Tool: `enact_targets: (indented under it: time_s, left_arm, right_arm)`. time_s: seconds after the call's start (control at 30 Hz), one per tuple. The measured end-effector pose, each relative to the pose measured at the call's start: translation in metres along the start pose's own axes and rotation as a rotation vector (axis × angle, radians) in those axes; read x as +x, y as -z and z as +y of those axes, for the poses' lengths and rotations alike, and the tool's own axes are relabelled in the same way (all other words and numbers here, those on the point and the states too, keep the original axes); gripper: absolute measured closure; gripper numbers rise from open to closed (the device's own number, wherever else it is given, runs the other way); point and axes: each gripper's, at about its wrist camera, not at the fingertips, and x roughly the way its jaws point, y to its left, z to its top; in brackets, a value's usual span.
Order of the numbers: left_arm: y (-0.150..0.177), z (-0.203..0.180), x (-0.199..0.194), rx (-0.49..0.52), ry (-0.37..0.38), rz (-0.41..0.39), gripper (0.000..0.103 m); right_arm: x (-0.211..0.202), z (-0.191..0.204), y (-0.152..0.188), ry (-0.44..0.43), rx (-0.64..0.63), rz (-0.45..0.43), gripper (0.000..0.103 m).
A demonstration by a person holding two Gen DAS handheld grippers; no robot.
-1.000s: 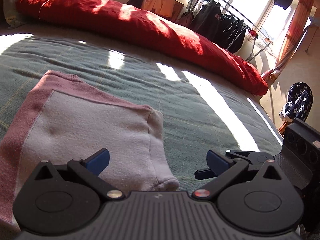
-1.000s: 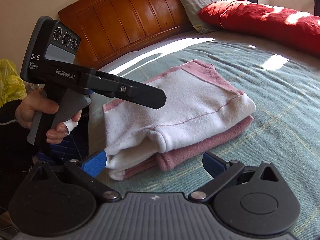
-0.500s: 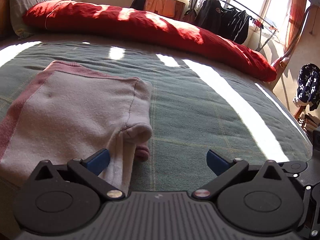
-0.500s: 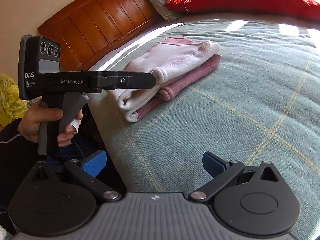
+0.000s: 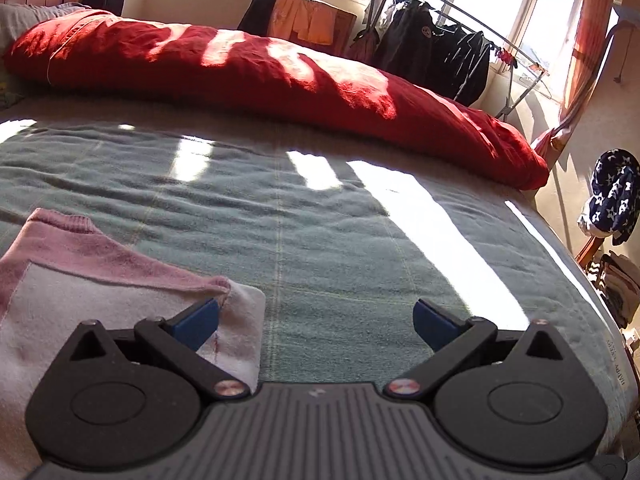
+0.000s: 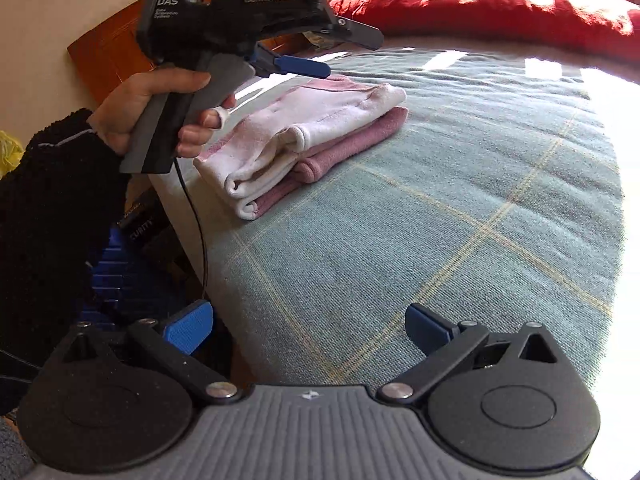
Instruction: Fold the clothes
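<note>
Garment: folded pink-and-white fleece garment (image 6: 304, 140), white layers on top of pink, lying near the corner of the bed by the reddish wooden headboard (image 6: 108, 52); fold appears finished.
Bed: grey-green woven blanket with thin yellow check lines (image 6: 460, 220); long red duvet roll (image 5: 260, 76) along the far side.
Left tongs (image 5: 316, 320): blue-tipped, spread wide, gripping nothing; left tip (image 5: 196, 320) hovers over the garment's near corner.
Right tongs (image 6: 310, 328): spread wide, empty, well apart from the garment, above the blanket's edge.
Risk, snag: a low sweep of the left tip could catch the top white layer and flip it open.
Risk, slide: garment sits close to the mattress edge; a nudge toward that side could tip it off.
Risk, cable: black cord (image 6: 198, 220) hanging from the left handle could drag across the bed's edge.
Writing: "DAS" and "GenRobot.AI" on the left device body (image 6: 232, 12); smaller lines beneath illegible. "CURITY" partly readable on a dark item (image 6: 142, 226) beside the bed.
</note>
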Motion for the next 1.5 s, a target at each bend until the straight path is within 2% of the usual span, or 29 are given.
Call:
enact_targets:
  time_s: [0.1, 0.2, 0.3, 0.43, 0.57, 0.67, 0.77, 0.87, 0.93, 1.0, 1.17, 1.27, 1.33, 1.43, 1.5]
  left_arm:
    - [0.0, 0.014, 0.037, -0.069, -0.002, 0.058, 0.001]
    - [0.009, 0.017, 0.043, -0.069, -0.01, 0.043, 0.001]
    - [0.01, 0.014, 0.015, -0.083, -0.007, 0.015, 0.001]
    - [0.024, 0.001, -0.042, 0.001, -0.054, -0.038, 0.001]
    - [0.06, -0.006, -0.075, 0.001, -0.113, -0.001, 0.0]
    - [0.092, -0.01, -0.081, -0.007, -0.133, 0.034, 0.0]
    - [0.12, -0.018, -0.086, -0.016, -0.204, 0.045, 0.001]
    - [0.133, -0.03, -0.107, 0.032, -0.275, -0.032, 0.0]
    - [0.137, -0.029, -0.123, 0.023, -0.304, -0.086, 0.0]
    - [0.136, -0.02, -0.133, 0.009, -0.323, -0.127, 0.0]
    - [0.123, 0.021, -0.138, -0.026, -0.403, -0.146, 0.0]
    - [0.12, 0.056, -0.129, -0.106, -0.332, -0.144, 0.001]
    - [0.122, 0.073, -0.118, -0.156, -0.327, -0.121, 0.001]
    - [0.129, 0.082, -0.117, -0.193, -0.389, -0.113, 0.001]
    - [0.138, 0.073, -0.127, -0.153, -0.455, -0.129, 0.001]
  right_arm:
    - [-0.002, -0.004, 0.003, 0.001, 0.01, 0.007, 0.0]
    - [-0.004, -0.008, 0.005, 0.011, 0.014, 0.01, 0.0]
    - [-0.009, -0.011, 0.005, 0.016, 0.03, 0.0, 0.0]
    - [-0.017, -0.007, 0.006, -0.004, 0.034, -0.023, 0.0]
    - [-0.025, 0.003, 0.012, -0.029, 0.018, -0.033, 0.0]
    - [-0.031, 0.01, 0.017, -0.045, 0.006, -0.038, 0.0]
    - [-0.04, 0.017, 0.021, -0.043, -0.008, -0.042, 0.0]
    - [-0.051, 0.02, 0.024, -0.04, -0.02, -0.064, 0.0]
    - [-0.055, 0.021, 0.024, -0.03, -0.02, -0.071, 0.0]
    - [-0.056, 0.021, 0.025, -0.023, -0.015, -0.076, 0.0]
    - [-0.05, 0.023, 0.027, -0.026, -0.021, -0.053, 0.0]
    - [-0.043, 0.022, 0.027, -0.033, -0.011, -0.033, 0.0]
    - [-0.038, 0.021, 0.027, -0.028, -0.006, -0.021, 0.0]
    - [-0.034, 0.021, 0.027, -0.025, -0.005, -0.009, 0.0]
    - [-0.034, 0.021, 0.026, -0.024, -0.009, -0.008, 0.0]
